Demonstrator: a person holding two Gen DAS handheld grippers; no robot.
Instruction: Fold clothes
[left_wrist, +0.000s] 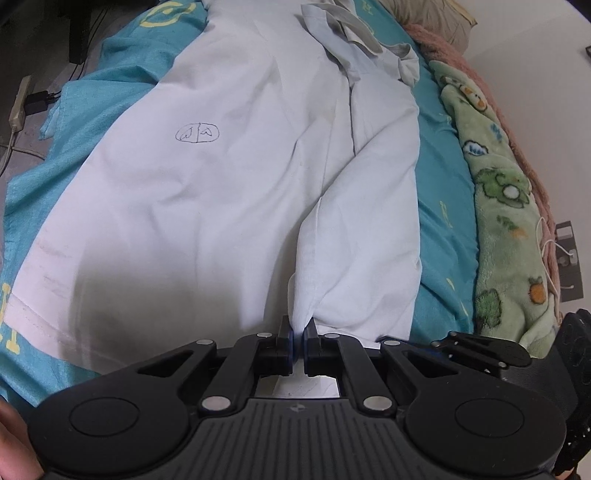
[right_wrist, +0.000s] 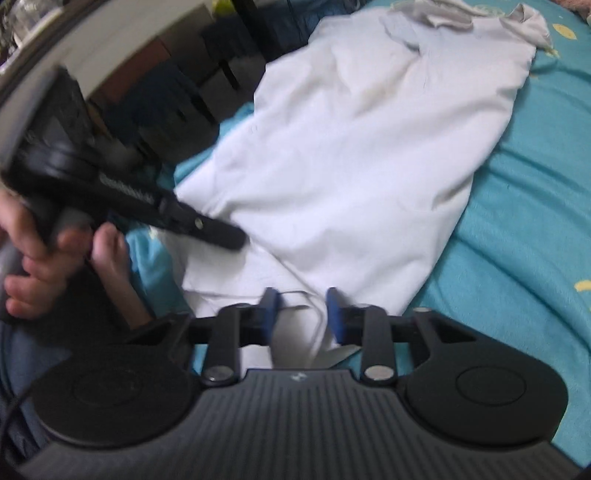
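On the bed's turquoise towelling cover, spread lengthwise from 6 toward 12 o'clock: a white cotton shirt with a small pen-drawn oval mark, grey collar bunched at the far end. Partly folded, by the look of it: right side panel already turned over the body, its edge running from 12 down to 6; left side flat and unfolded, with no crosswise fold to be seen yet. So roughly a third done, judged loosely.

Left claw clenched on a pinch of the hem at the near edge, cloth rising in a ridge from the pads. Right claw released, blue pads apart, straddling the hem corner without gripping; view blurred.

Room: bare cover at 3 o'clock, then a green fleece blanket with cartoon prints close along that side. At 9 o'clock the bed edge falls away to floor, with a power strip and cables. Far end crowded by collar and pillow.
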